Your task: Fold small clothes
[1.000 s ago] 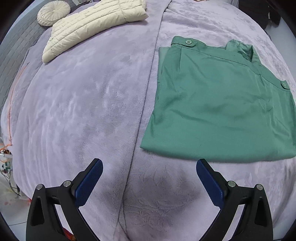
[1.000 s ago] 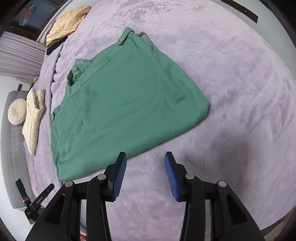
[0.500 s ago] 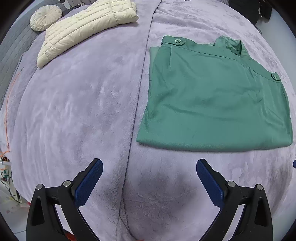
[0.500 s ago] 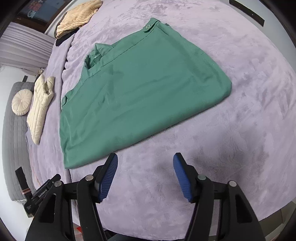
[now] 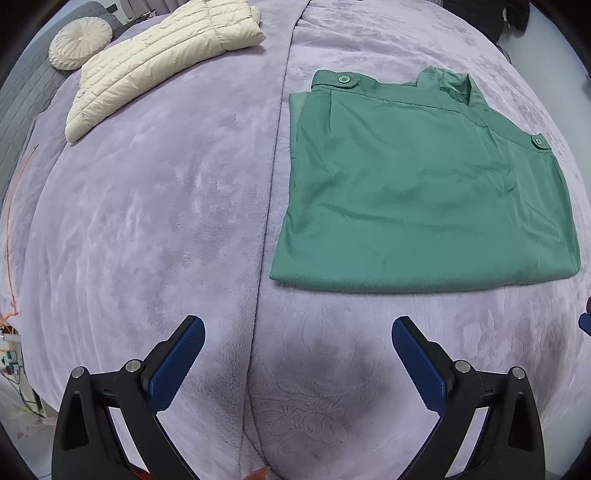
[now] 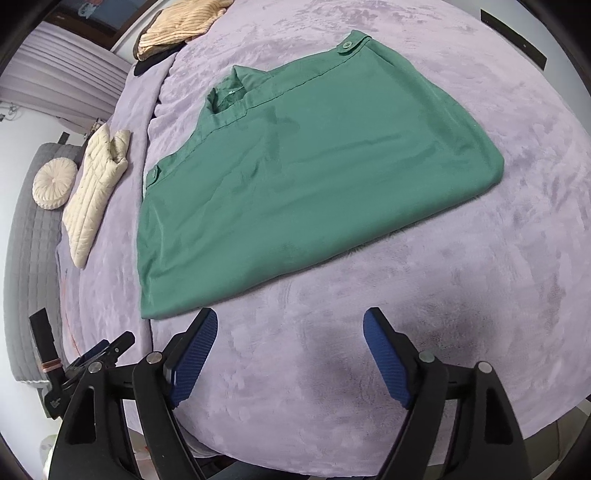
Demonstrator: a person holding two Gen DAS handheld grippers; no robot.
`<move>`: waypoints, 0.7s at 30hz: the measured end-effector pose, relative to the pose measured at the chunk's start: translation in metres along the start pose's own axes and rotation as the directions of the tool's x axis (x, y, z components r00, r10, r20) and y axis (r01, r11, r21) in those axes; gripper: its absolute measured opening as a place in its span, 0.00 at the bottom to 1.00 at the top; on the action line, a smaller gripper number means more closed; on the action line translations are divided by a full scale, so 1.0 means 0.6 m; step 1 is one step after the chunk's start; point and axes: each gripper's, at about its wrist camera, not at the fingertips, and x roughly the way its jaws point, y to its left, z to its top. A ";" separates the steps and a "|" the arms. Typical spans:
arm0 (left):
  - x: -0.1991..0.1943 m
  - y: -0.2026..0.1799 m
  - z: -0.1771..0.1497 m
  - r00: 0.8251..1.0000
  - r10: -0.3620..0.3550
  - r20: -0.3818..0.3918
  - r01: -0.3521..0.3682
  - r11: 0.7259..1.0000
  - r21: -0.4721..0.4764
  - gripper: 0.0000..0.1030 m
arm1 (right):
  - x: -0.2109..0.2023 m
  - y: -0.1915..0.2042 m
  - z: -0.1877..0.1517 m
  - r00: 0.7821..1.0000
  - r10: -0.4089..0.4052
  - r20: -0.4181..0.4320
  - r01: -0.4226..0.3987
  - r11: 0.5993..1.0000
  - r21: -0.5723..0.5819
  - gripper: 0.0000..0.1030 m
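1. Underneath everything, the bed is covered by a plush lilac blanket with a velvety nap that shows brushed streaks, and a long seam runs from its near edge toward the far edge.
2. Lying flat on the blanket just right of that seam is the green shirt, folded into a rough rectangle of smooth, thin woven cloth with a slight sheen and a few soft creases.
3. Its collar stands up at the far side, and a buttoned tab sits at each far corner of the fold; the near folded edge lies straight across the blanket.
4. Toward the far left corner of the bed rests a cream quilted jacket, puffy with stitched ribs, next to a round pleated cushion.
5. A tan ribbed garment lies at the far edge in the right wrist view.
6. The left hand-held gripper hovers above bare blanket near the shirt's near left corner, its blue textured pads spread wide apart and holding nothing.
7. The right hand-held gripper sits just short of the shirt's near edge, jaws likewise parted and empty.
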 end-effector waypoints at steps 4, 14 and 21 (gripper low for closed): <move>0.002 0.001 -0.002 1.000 0.003 -0.001 -0.003 1.000 0.013 0.99 | 0.011 0.014 -0.012 0.999 0.040 -0.007 -0.040 0.999 -0.003 0.83; 0.024 0.013 0.001 1.000 -0.002 -0.024 0.001 1.000 -0.003 0.99 | 0.057 0.025 -0.035 0.993 0.094 -0.078 -0.090 0.994 0.062 0.84; 0.043 0.020 0.001 0.999 -0.020 -0.044 0.021 0.999 0.024 0.99 | 0.092 0.036 -0.045 0.982 0.143 -0.120 -0.131 0.986 0.103 0.84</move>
